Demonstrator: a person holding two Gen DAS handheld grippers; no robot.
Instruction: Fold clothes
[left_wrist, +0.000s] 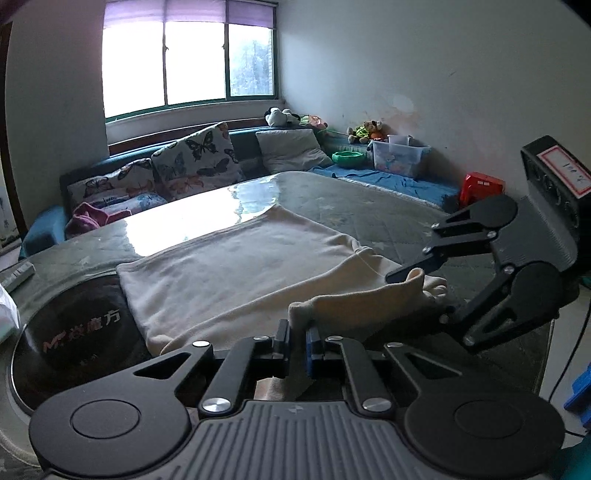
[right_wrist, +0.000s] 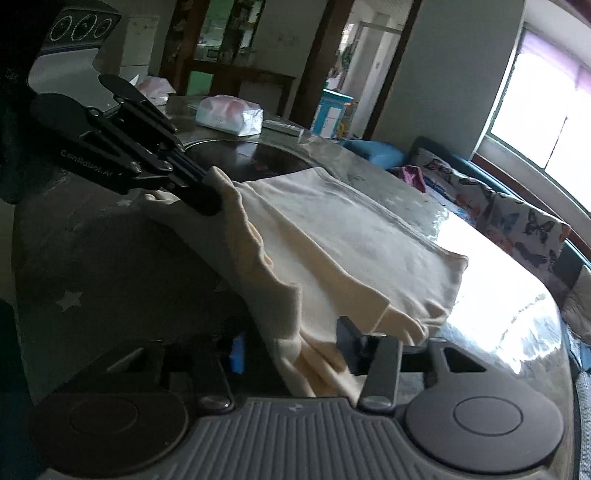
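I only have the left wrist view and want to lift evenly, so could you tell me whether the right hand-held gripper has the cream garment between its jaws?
Observer: Yes, the cream garment lies between the jaws of the right hand-held gripper, though its blue pad looks clear of the cloth.
Operator: Thank you; what stands behind my left hand-held gripper?
Observer: A dark wooden door frame stands beyond the table.

Cream garment: soft matt knit cloth; table: glossy glass-like top; grippers: matt blk plastic w/ metal rivets.
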